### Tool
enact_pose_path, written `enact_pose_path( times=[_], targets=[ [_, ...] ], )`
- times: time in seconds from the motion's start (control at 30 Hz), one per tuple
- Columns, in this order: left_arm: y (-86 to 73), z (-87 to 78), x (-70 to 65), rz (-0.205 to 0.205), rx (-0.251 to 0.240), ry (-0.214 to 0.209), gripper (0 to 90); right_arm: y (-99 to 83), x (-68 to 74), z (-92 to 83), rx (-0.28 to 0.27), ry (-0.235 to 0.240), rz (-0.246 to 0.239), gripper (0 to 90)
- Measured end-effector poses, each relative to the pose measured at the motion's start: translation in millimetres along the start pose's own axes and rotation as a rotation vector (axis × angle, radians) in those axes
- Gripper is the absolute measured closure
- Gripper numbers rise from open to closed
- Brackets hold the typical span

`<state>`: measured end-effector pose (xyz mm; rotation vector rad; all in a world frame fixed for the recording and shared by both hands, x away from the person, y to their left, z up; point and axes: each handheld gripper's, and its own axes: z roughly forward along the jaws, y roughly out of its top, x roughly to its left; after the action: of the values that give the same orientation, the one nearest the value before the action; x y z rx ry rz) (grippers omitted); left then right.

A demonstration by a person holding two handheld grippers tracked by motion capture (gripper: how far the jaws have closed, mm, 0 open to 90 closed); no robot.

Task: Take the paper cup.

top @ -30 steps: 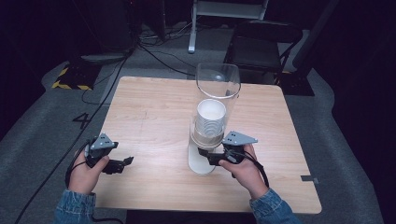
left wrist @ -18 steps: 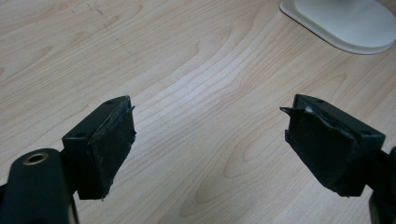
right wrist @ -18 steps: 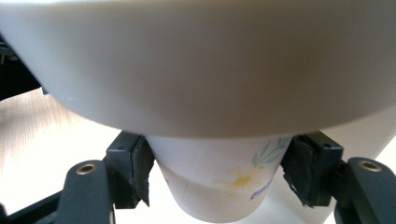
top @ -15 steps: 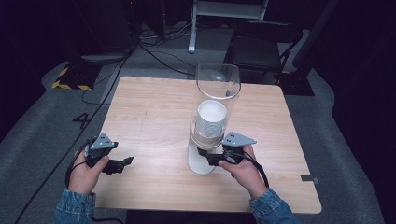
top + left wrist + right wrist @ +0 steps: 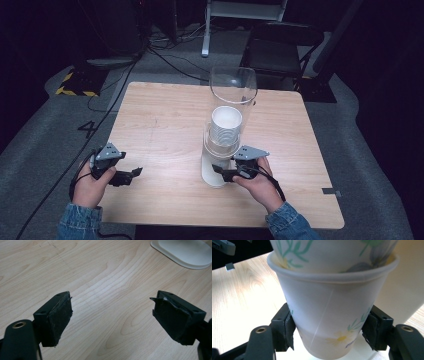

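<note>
Standing over the near edge of the wooden table [image 5: 165, 115], the person holds a gripper in each hand, sleeves of blue denim showing at the bottom of the high view. The right gripper [image 5: 226, 172] sits at about five o'clock from the table's centre, and its jaws press against both sides of the lowest paper cup [image 5: 332, 322] in a nested stack of paper cups [image 5: 225, 127]; in the right gripper view the black pads [image 5: 288, 331] touch the cup's white wall low down, near a printed daisy, and a second cup with green leaf print sits inside it. The stack hangs in a clear tube dispenser [image 5: 232, 85] that rises upright from a white base [image 5: 212, 172] near the middle of the table's near half. The left gripper [image 5: 131, 173] rests at about seven o'clock, well apart from the dispenser, its jaws spread wide with nothing between them; the left gripper view shows bare wood grain between the two pads [image 5: 58, 320] and the white base's rounded edge [image 5: 185, 253] at one o'clock. Beyond the table's far edge, at twelve o'clock, stands a dark chair [image 5: 280, 47], and cables [image 5: 165, 52] trail across the grey floor.
</note>
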<state>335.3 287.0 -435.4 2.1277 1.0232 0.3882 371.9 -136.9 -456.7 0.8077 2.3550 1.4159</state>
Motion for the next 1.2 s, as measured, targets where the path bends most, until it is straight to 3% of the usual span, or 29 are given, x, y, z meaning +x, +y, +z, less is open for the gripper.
enact_pose_path(
  times=[0.27, 0.47, 0.7, 0.8, 0.93, 1.2],
  targets=[
    [0.0, 2.2, 0.7, -0.001, 0.007, 0.0, 15.7, -5.3, 1.1, -7.8, 0.064, -0.018, -0.036, 34.8],
    [3.1, 6.7, -0.3, 0.0, 0.006, -0.006, 15.7, -11.6, -0.5, -10.4, 0.169, -0.022, -0.037, 34.8],
    [9.7, 14.4, -0.4, 0.018, 0.013, -0.016, 15.8, -16.6, -8.3, -32.4, 0.305, -0.033, -0.017, 34.8],
    [12.5, 17.7, -1.7, 0.014, 0.014, -0.024, 15.7, -17.2, -11.6, -42.8, 0.307, -0.061, -0.02, 34.7],
    [15.3, 20.9, -1.7, 0.018, 0.013, -0.024, 15.7, -13.7, -20.0, -58.7, 0.271, -0.089, -0.007, 34.6],
    [16.9, 25.3, -2.5, 0.006, 0.015, -0.029, 15.7, -10.4, -41.5, -85.9, 0.19, -0.146, 0.06, 34.2]
  ],
)
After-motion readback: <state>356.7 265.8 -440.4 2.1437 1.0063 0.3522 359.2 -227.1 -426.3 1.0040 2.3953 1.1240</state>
